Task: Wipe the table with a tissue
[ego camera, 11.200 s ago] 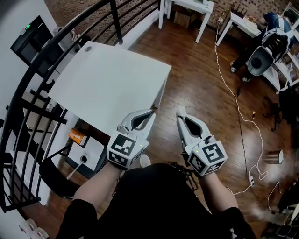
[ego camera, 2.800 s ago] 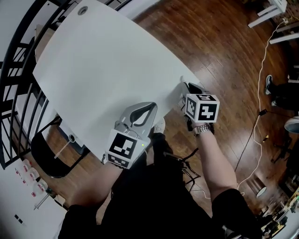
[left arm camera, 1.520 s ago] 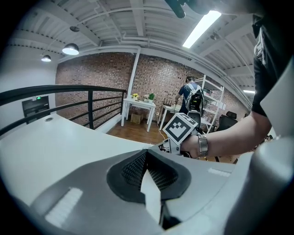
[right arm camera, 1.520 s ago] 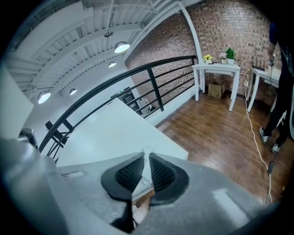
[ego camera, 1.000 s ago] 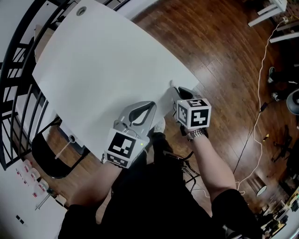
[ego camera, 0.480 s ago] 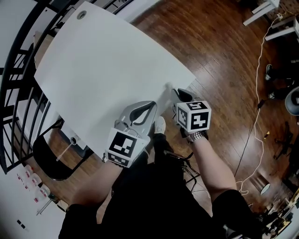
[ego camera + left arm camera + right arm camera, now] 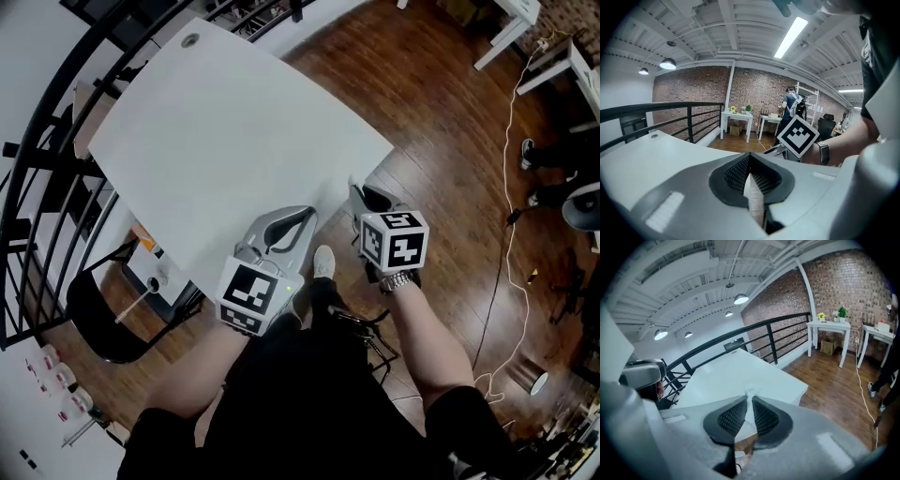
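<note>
The white table (image 7: 225, 131) fills the upper left of the head view. My right gripper (image 7: 356, 192) hangs at the table's near right edge, over the wooden floor. It is shut on a white tissue (image 7: 751, 394), whose crumpled tip pokes out between the dark pads in front of the table (image 7: 736, 376). My left gripper (image 7: 306, 216) sits to its left at the near edge, shut, with nothing in it. In the left gripper view the left gripper's (image 7: 749, 161) pads meet at the tip, and the right gripper's marker cube (image 7: 799, 136) shows just beyond.
A black railing (image 7: 56, 122) curves round the table's left side. A black chair (image 7: 94, 328) and an orange box (image 7: 145, 239) lie below the left edge. A white cable (image 7: 511, 141) trails over the wooden floor (image 7: 450, 141). White desks (image 7: 832, 326) and a person (image 7: 791, 105) are far off.
My right gripper slid left along the table's near right edge with the tissue, then drew back slightly off the edge. The left gripper stayed put, and the head view shifted.
</note>
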The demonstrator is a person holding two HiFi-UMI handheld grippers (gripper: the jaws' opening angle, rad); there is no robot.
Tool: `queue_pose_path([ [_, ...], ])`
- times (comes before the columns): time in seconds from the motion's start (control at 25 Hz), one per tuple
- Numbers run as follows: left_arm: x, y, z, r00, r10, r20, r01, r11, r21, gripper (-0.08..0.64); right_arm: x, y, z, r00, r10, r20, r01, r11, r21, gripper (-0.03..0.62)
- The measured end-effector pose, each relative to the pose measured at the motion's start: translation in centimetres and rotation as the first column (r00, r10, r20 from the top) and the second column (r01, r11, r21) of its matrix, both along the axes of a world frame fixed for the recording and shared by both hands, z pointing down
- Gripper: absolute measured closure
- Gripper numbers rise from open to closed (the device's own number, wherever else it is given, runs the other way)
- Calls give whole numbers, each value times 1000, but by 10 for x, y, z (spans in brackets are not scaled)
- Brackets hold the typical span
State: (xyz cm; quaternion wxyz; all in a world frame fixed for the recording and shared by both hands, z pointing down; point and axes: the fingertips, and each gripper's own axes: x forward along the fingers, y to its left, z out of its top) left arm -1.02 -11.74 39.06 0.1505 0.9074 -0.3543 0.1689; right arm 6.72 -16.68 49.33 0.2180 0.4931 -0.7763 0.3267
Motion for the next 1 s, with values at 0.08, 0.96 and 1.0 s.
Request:
queue_pose_path([
  [0.08,-9,16,-10,1000,2,-5,-2,1000,21,545,-6,15,-15,1000,7,-4,-7,1000,27,575],
  [0.96,-98,163,-105,997,-16,-70,31,975,220,545,-79,199,-169,1000,-9,2,7,939,345,574],
  [1.0,-98,166,-109,997,-14,-73,30,974,224,545,-81,205,-175,1000,-13,3,11,934,356,574],
])
